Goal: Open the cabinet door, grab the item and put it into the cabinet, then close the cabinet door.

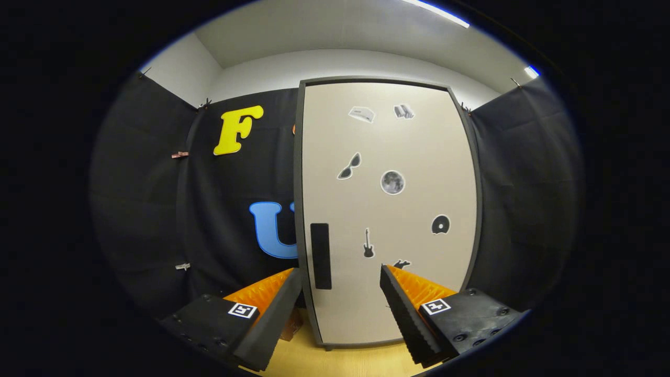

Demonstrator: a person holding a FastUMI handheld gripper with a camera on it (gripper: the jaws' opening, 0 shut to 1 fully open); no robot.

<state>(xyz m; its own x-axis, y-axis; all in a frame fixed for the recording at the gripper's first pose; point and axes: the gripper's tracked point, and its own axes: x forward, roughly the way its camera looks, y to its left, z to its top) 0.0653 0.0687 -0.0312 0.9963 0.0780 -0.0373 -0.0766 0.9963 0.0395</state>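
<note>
Gripper view: pale cabinet door (387, 209) closed, dark handle (320, 255), small stickers; gripper (340, 280) jaws apart, empty.

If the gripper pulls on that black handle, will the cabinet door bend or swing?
The cabinet door looks like a flat, stiff panel, so it should probably swing rather than bend. The handle sits at its left edge, so hinges are likely on the right. The open gripper isn't touching it.

A booth hung with black cloth (152, 209) under a white ceiling (335, 26).
Pale walls (272, 70) rise above the cloth — clips (179, 154) pin it — ceiling light strips (442, 12) glow, and a light wooden surface (340, 361) lies below.
</note>
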